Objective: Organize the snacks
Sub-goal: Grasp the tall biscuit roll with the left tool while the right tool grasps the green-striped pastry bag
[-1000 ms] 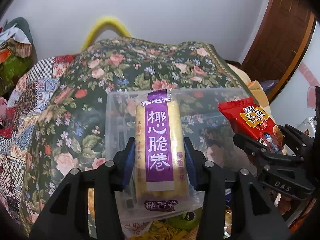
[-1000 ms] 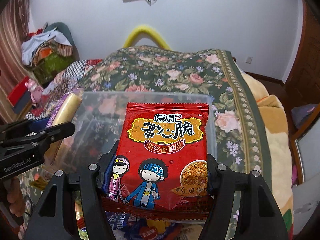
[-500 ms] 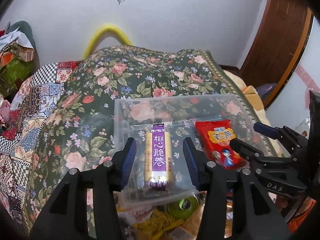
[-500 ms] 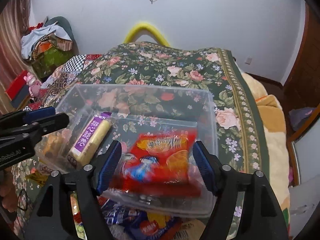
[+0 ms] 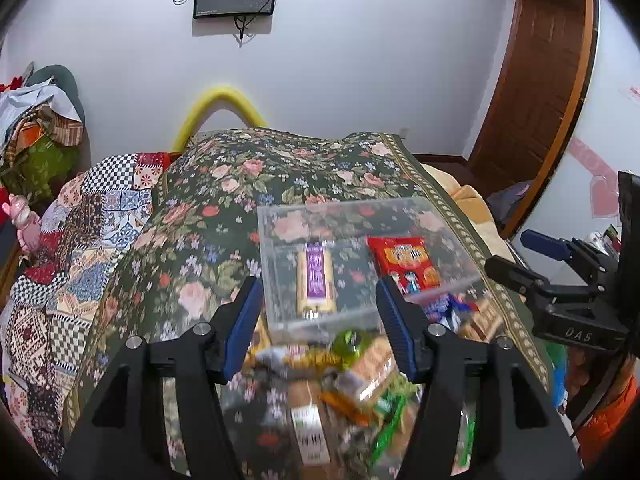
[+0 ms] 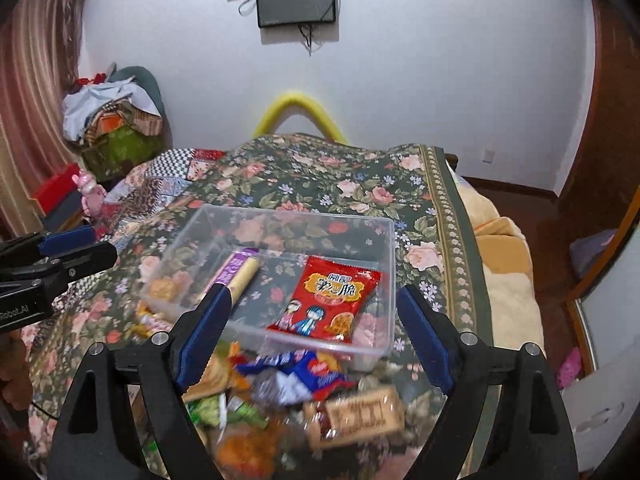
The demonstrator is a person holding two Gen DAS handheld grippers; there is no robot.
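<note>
A clear plastic bin [image 5: 280, 216] [image 6: 390, 280] sits on the floral bedspread. Inside lie a yellow roll snack with a purple label [image 5: 315, 280] [image 6: 240, 272] on the left and a red noodle snack packet [image 5: 408, 260] [image 6: 328, 300] on the right. My left gripper [image 5: 318, 324] is open and empty, held above and in front of the bin. My right gripper [image 6: 314, 332] is open and empty, also pulled back over the bin's near edge. A pile of loose snack packets [image 5: 352, 380] [image 6: 288, 392] lies in front of the bin.
The floral bedspread [image 5: 248, 184] covers the bed, with a patchwork quilt [image 5: 60, 264] on the left. A yellow curved bar [image 6: 300, 104] stands at the bed's far end. A wooden door [image 5: 536, 80] is at right, a clothes heap [image 6: 112, 120] at left.
Both grippers opened and dropped their snacks into the bin: the roll snack from the left, the red packet from the right. Both grippers then pulled back and up.
</note>
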